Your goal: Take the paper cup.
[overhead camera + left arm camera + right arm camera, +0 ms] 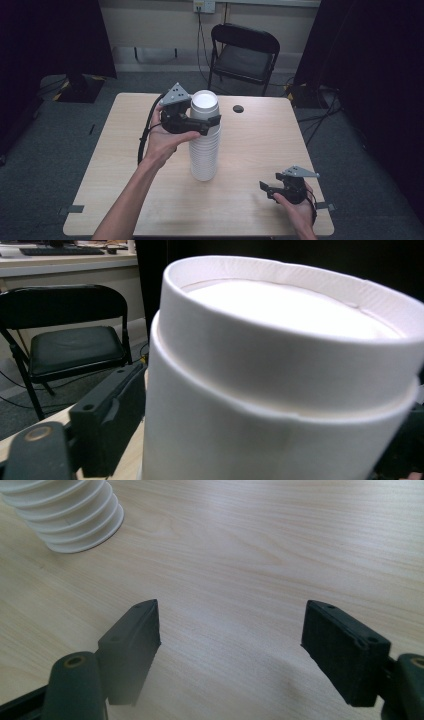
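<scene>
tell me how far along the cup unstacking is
Early, by the look of it. No separated cup stands on the table, so nothing looks done yet. In hand: the left tongs straddle the top paper cup of the tall stack of paper cups; whether they have closed on it is unclear. The right tongs wait open above bare table. Left: lifting that cup off and the others below.

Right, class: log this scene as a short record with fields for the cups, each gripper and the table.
cups: tall white stack, upright mid-table
top cup: raised slightly out of the stack
left gripper: jaws around the top cup
right gripper: open, holding nothing, low over the table near its right corner
table: pale wood
behind: black chair
</scene>
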